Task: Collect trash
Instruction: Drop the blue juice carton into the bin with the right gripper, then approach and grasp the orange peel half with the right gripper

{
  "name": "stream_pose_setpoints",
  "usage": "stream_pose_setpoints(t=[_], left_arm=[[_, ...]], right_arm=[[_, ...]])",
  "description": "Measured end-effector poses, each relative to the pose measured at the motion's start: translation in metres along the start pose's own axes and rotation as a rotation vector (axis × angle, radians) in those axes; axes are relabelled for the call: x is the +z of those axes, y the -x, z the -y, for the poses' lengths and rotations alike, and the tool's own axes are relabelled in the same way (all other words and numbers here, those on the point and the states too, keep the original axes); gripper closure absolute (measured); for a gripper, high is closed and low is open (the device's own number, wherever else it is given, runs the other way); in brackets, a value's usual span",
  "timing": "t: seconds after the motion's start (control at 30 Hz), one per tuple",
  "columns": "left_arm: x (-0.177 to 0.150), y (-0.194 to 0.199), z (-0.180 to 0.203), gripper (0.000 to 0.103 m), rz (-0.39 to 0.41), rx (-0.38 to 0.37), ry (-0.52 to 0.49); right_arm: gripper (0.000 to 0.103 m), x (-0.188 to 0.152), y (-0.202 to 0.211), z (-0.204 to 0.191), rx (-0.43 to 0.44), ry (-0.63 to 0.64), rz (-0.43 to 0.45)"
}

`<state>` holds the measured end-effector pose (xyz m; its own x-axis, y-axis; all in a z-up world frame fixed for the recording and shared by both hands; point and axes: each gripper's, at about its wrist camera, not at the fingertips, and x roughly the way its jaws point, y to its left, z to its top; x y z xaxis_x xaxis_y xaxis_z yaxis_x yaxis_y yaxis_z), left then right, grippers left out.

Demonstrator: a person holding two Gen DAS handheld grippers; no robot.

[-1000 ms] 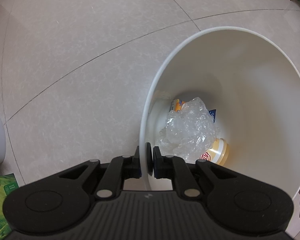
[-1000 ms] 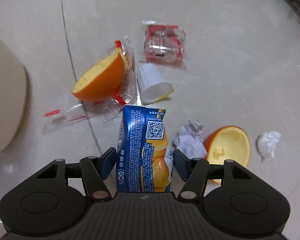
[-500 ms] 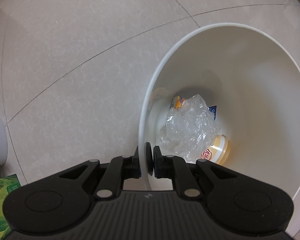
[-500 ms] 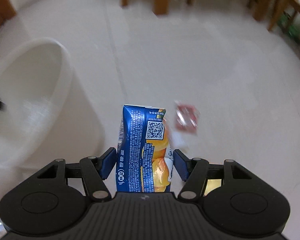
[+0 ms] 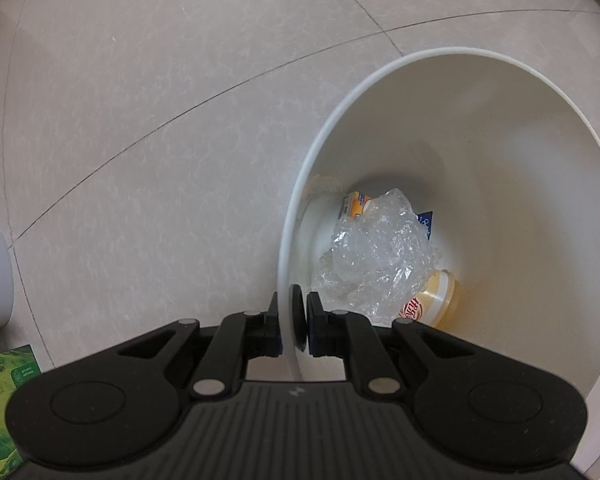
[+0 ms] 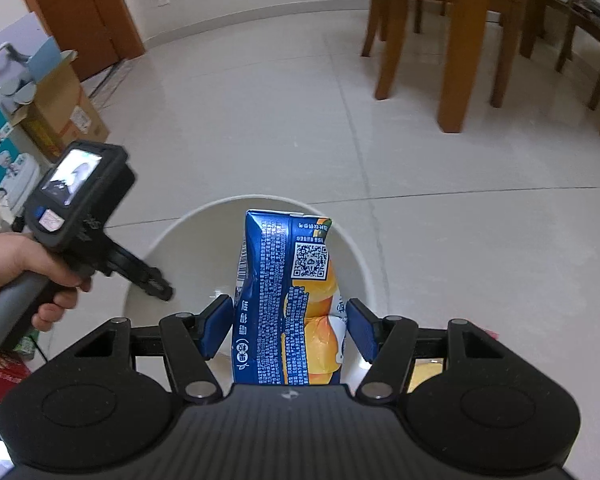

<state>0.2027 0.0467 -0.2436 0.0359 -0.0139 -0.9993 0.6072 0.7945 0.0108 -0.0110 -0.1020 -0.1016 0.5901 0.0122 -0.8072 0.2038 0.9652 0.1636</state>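
Observation:
A white trash bin [image 5: 500, 128] fills the right of the left wrist view. My left gripper [image 5: 293, 322] is shut on the bin's near rim [image 5: 286, 264]. Inside lie crumpled clear plastic [image 5: 380, 264], a small yellowish bottle [image 5: 432, 300] and an orange-blue carton [image 5: 356, 205]. In the right wrist view my right gripper [image 6: 290, 320] is shut on a blue and orange juice carton [image 6: 288, 300], held upright over the bin [image 6: 188, 236]. The left gripper [image 6: 156, 286] reaches the bin's left rim, held by a person's hand [image 6: 16, 264].
Wooden chair and table legs [image 6: 456, 40] stand at the back right. Cardboard boxes [image 6: 56, 104] and packages line the left wall by a brown door [image 6: 80, 8]. A green box [image 5: 4, 400] lies at lower left of the left wrist view. An orange half [image 6: 424, 374] shows behind my right finger.
My right gripper lifted the juice carton off the littered floor and swung it left over the bin. The left gripper kept its hold on the rim, the bin shifting slightly.

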Motion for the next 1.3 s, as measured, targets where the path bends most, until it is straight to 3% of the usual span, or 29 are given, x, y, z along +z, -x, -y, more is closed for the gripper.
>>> stream_pose_setpoints(t=[0.03, 0.1, 0.2, 0.53, 0.77, 1.1, 1.3], left_arm=[[0.0, 0.0, 0.0, 0.094, 0.001, -0.001, -0.001], [-0.001, 0.0, -0.001, 0.094, 0.002, -0.003, -0.003], [-0.001, 0.0, -0.002, 0.094, 0.002, -0.007, -0.001], [0.001, 0.0, -0.003, 0.095, -0.003, -0.006, 0.001], [0.003, 0.001, -0.004, 0.095, -0.006, -0.004, 0.001], [0.002, 0.001, -0.004, 0.094, 0.0, -0.006, -0.014], [0.001, 0.001, -0.004, 0.094, 0.005, -0.006, -0.018]], right_arm=[[0.032, 0.0, -0.001, -0.004, -0.003, 0.002, 0.003], [0.014, -0.003, 0.001, -0.007, 0.009, 0.012, 0.026], [0.01, -0.007, 0.004, -0.01, 0.004, 0.038, 0.049], [0.01, -0.034, 0.011, 0.025, -0.096, -0.022, 0.043], [0.01, -0.076, 0.008, 0.072, -0.216, -0.102, 0.026], [0.01, -0.141, -0.062, 0.126, -0.327, -0.177, -0.07], [0.01, -0.155, -0.102, 0.136, -0.35, -0.172, -0.118]])
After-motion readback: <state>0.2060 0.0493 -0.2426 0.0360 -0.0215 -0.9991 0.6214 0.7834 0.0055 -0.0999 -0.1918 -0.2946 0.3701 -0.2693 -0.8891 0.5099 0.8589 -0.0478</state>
